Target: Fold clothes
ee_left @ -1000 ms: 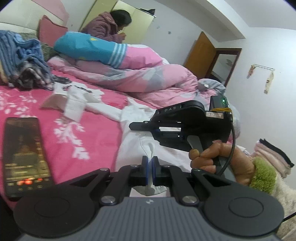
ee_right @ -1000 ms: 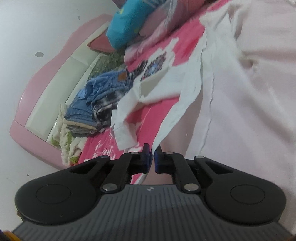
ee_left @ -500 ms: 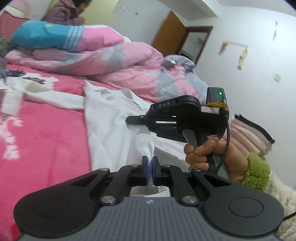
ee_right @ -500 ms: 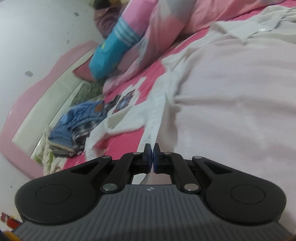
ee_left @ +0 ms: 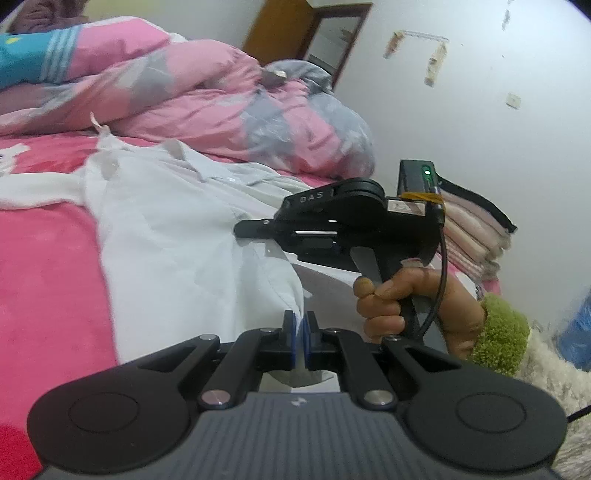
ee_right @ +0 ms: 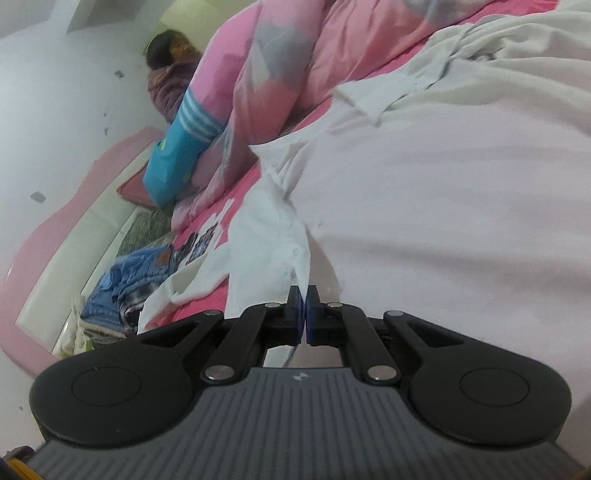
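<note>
Left wrist view looks over the left gripper (ee_left: pixel 300 334), whose blue-padded jaws are pinched together on a thin fold of the white shirt (ee_left: pixel 166 229), a soft, slightly sheer woven garment with a pointed collar and small buttons, spread across the fuzzy pink blanket (ee_left: pixel 44 280) of the bed. Just ahead, the right gripper (ee_left: pixel 255 229) shows from the side as a black pistol-shaped tool with a lit green lamp, held by the person's hand (ee_left: pixel 399 299) in a shaggy green cuff (ee_left: pixel 502 332); its tip rests on the shirt, though from here its jaws cannot be judged. Behind lie a puffy pink-and-grey quilt (ee_left: pixel 207 99), a wooden door (ee_left: pixel 280 33) and a stack of folded pale towels (ee_left: pixel 472 236). Right wrist view fills that gap: the right gripper (ee_right: pixel 304 317) has its blue pads shut on a bunched edge of the white shirt (ee_right: pixel 443 177), which billows smooth and broad to the right. Only this view shows the pink curved headboard (ee_right: pixel 55 214), a heap of denim and checked clothes (ee_right: pixel 136 280), a blue striped pillow (ee_right: pixel 181 147) and a seated person (ee_right: pixel 170 77) in a dark padded jacket.
</note>
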Available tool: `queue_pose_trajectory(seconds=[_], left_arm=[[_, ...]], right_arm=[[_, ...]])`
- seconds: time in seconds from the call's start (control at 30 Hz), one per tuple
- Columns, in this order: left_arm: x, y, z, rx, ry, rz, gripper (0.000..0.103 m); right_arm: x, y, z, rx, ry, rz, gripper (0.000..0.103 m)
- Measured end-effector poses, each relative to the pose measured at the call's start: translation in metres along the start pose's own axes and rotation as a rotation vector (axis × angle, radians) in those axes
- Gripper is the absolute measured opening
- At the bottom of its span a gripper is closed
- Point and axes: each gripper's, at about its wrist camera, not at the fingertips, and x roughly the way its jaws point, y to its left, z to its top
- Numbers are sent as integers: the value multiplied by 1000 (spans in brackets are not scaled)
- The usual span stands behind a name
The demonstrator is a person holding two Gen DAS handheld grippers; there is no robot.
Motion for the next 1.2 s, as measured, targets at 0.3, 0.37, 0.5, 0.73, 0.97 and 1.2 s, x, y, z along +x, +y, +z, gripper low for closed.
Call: queue_pose_trajectory(seconds=[0.3,0.37,0.5,0.73,0.97,1.2], left_arm=[[27,-18,0,56,107,-61,28],[20,-19,0,71,91,-56,48],[-2,-17,-6,88,69,-17,64],[-43,-10,-22,87,41,80,67],[-71,11,-33,16,14,204,54],[-71,28,-39,-75,24,226,36]], right_arm=[[-22,-39,0,92,-21,-9,4],[-28,-49,-1,133,-16,-1,4],[-51,-56,-4,154,-32,4,11],[-104,-55,-27,133,-21,-35,30],[-122,-34,-60,87,74,-37,32],[-118,-9,-78,-33,150,-75,32]])
